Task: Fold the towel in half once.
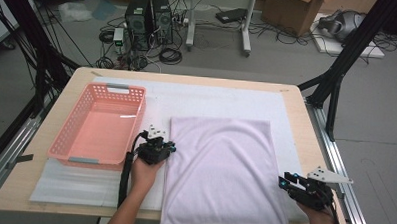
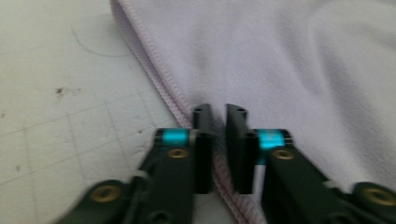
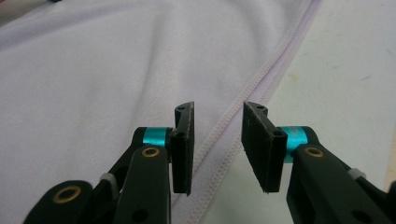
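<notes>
White padding covers my surface (image 1: 287, 102); the lilac cloth (image 1: 222, 168) lies flat at 6 o'clock. My left gripper (image 2: 218, 116) has pinched its hem, my right gripper (image 3: 217, 122) straddles the opposite hem with fingers apart; lifting remains.

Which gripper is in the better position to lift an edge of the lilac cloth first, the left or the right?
Probably the left. The left gripper has its jaws nearly shut over the stitched hem of the lilac cloth. The right gripper straddles the opposite hem, but its jaws stand apart.
</notes>
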A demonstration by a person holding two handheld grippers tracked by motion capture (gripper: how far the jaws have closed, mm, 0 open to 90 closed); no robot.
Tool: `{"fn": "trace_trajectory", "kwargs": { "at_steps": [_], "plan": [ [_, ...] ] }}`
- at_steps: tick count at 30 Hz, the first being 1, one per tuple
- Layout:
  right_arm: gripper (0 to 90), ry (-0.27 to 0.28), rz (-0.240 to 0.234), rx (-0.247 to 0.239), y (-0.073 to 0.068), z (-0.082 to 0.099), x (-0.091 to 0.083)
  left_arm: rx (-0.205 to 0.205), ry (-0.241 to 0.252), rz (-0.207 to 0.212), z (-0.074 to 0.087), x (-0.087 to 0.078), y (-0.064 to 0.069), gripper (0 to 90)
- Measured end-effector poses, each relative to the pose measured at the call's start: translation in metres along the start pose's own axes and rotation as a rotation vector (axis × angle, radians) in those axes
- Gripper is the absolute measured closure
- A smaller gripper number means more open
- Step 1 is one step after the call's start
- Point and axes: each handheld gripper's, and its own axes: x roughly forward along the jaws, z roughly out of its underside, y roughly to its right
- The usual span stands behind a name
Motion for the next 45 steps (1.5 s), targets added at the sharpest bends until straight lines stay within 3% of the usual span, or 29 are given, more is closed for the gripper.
{"fn": "trace_trajectory", "kwargs": {
  "at_steps": [3,5,7,8,11,14,18,19,21,22,23,24,26,28,30,31,37,39,41,42,43,45],
  "plan": [
    [64.0,0.000,0.004,0.005,0.001,0.002,-0.003,-0.022,0.025,-0.058,0.000,-0.001,-0.004,86.9],
    [63.7,0.002,0.012,0.011,0.003,0.003,-0.006,-0.055,0.024,-0.043,0.000,-0.002,-0.008,84.5],
    [62.7,0.008,0.017,0.023,0.005,0.003,-0.007,-0.061,0.028,-0.038,0.000,-0.002,-0.009,65.3],
    [62.0,0.010,0.024,0.028,0.006,0.002,-0.006,-0.068,0.032,-0.028,0.000,-0.003,-0.010,59.9],
    [61.0,0.004,0.046,0.039,0.011,-0.003,0.001,-0.099,0.027,-0.001,0.000,-0.002,-0.013,51.2],
    [60.8,-0.032,0.065,0.063,0.017,-0.012,0.020,-0.109,0.027,0.022,0.001,-0.002,-0.013,45.6],
    [61.3,-0.078,0.050,0.091,0.018,-0.025,0.050,-0.102,0.023,0.037,0.001,-0.002,-0.012,45.5],
    [64.6,-0.088,0.058,0.082,0.017,-0.027,0.055,-0.100,0.023,0.039,0.001,-0.002,-0.012,45.5],
    [80.2,-0.121,0.097,0.033,0.013,-0.031,0.065,-0.099,0.022,0.045,0.001,-0.002,-0.012,45.8],
    [84.4,-0.125,0.093,0.036,0.013,-0.032,0.065,-0.102,0.023,0.049,0.002,-0.002,-0.012,46.0],
    [85.9,-0.133,0.099,0.035,0.013,-0.034,0.066,-0.102,0.023,0.053,0.002,-0.002,-0.012,46.0],
    [86.5,-0.139,0.141,0.011,0.012,-0.035,0.065,-0.102,0.023,0.055,0.002,-0.002,-0.012,46.3],
    [86.5,-0.131,0.177,0.017,0.015,-0.035,0.062,-0.104,0.023,0.063,0.002,-0.002,-0.012,46.5],
    [85.2,-0.122,0.161,0.042,0.020,-0.033,0.062,-0.099,0.022,0.067,0.002,-0.003,-0.012,46.4],
    [77.3,-0.113,0.177,0.056,0.021,-0.032,0.060,-0.107,0.021,0.073,0.003,-0.003,-0.011,46.5],
    [69.0,-0.108,0.171,0.070,0.021,-0.032,0.059,-0.109,0.019,0.075,0.003,-0.004,-0.011,46.5],
    [61.8,-0.102,0.115,0.123,0.019,-0.021,0.044,-0.108,0.018,0.091,0.006,-0.007,-0.012,46.9],
    [62.0,-0.107,0.108,0.105,0.015,-0.016,0.045,-0.095,0.012,0.101,0.006,-0.006,-0.009,52.6],
    [81.1,-0.111,0.104,0.090,0.014,-0.015,0.044,-0.067,-0.005,0.113,0.006,-0.005,-0.006,65.5],
    [84.8,-0.111,0.059,0.108,0.016,-0.015,0.044,-0.037,-0.009,0.087,0.006,-0.004,-0.002,70.6],
    [86.0,-0.111,0.058,0.114,0.016,-0.015,0.044,-0.016,-0.017,0.080,0.006,-0.004,0.001,76.6],
    [87.3,-0.112,0.050,0.117,0.018,-0.014,0.043,-0.056,-0.023,0.089,0.005,-0.003,0.001,83.9]
  ]
}}
